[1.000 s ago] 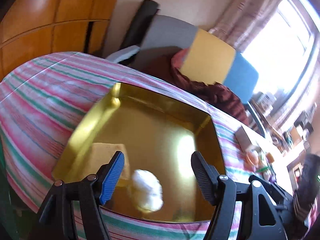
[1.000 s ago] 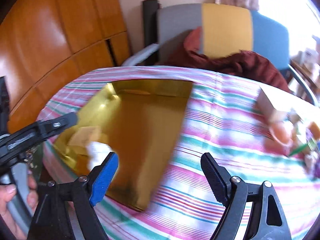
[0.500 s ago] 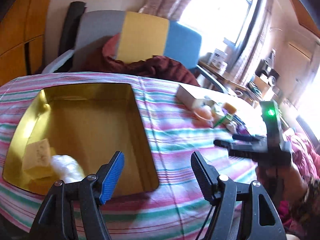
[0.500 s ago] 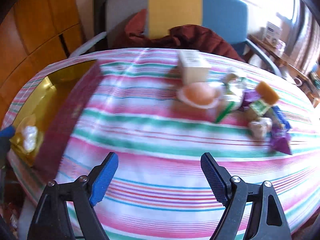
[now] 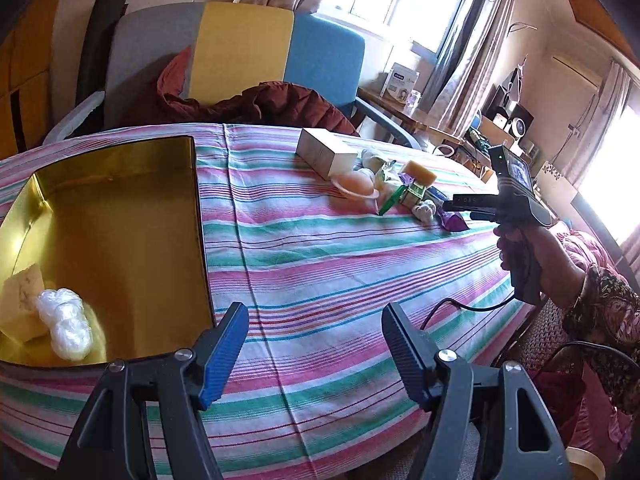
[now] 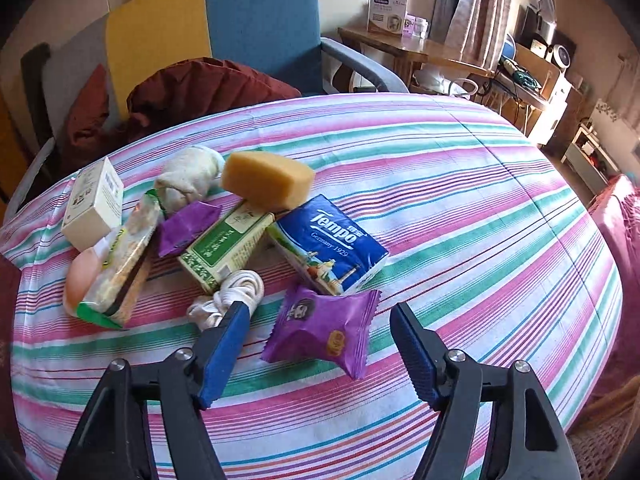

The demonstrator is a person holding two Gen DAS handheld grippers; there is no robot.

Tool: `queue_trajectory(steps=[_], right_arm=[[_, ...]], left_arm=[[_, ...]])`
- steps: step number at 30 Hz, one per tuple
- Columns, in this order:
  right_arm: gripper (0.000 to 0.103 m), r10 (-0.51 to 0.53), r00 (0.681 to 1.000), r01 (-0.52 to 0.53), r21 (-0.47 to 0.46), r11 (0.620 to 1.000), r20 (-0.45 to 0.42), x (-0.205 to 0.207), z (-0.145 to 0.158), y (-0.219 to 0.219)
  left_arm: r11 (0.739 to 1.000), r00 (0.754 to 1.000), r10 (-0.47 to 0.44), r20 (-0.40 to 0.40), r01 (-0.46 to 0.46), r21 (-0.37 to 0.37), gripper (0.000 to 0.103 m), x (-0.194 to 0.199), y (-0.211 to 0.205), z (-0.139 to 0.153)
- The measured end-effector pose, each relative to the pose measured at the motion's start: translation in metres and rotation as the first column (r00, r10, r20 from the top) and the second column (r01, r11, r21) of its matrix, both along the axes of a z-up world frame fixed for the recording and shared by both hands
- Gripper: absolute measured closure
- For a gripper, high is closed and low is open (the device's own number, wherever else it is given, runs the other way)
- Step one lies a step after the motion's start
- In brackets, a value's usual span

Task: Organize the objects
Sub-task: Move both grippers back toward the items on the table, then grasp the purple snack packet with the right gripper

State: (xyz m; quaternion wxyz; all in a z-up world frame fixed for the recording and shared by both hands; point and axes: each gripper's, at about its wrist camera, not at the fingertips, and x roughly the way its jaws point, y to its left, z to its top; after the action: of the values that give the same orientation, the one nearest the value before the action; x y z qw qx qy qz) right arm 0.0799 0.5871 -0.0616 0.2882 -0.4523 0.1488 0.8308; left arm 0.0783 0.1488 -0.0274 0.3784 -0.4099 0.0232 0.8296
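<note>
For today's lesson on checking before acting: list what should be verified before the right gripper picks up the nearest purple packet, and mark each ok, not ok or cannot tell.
1. Right gripper empty, its jaws closing: ok.
2. Purple packet lies between its fingers, untouched: ok.
3. Packet clear of tissue pack: not ok, they meet.
4. White cord clear of left finger: cannot tell.
5. Gold tray has room: ok.
6. Left gripper empty: ok.

A broad stretch of striped tablecloth (image 5: pixel 320 264) lies bare between the gold tray (image 5: pixel 120 240) and the crowded pile of small items (image 6: pixel 224 236), giving open passage. The tray floor is free apart from a sponge (image 5: pixel 20 300) and a plastic bundle (image 5: pixel 66 322) in its near left corner; its upright walls bar level entry. The tablecloth right of the tissue pack (image 6: pixel 328 244) is unobstructed
</note>
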Motion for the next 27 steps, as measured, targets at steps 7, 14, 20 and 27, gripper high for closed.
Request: queue_trajectory(steps=[7, 14, 20, 27], right_arm=[[0.045, 0.007, 1.000, -0.007, -0.051, 0.999, 0.015, -0.010, -0.018, 0.004], [0.051, 0.047, 0.999, -0.046, -0.068, 0.997, 0.022, -0.007, -0.014, -0.003], [0.054, 0.022, 1.000, -0.024, -0.170, 0.985, -0.011, 0.005, -0.013, 0.000], [0.060, -0.046, 0.997, 0.026, -0.292, 0.956, -0.061, 0.020, -0.014, 0.014]], left_arm=[[0.998, 0.999, -0.039, 0.006, 0.040, -0.039, 0.033, 0.002, 0.019, -0.006], [0.995, 0.997, -0.075, 0.022, 0.076, -0.064, 0.033, -0.002, 0.043, -0.010], [0.991, 0.994, -0.108, 0.030, 0.110, -0.076, 0.033, -0.013, 0.076, -0.009], [0.981, 0.987, -0.161, 0.011, 0.161, -0.111, 0.033, -0.031, 0.134, -0.008]])
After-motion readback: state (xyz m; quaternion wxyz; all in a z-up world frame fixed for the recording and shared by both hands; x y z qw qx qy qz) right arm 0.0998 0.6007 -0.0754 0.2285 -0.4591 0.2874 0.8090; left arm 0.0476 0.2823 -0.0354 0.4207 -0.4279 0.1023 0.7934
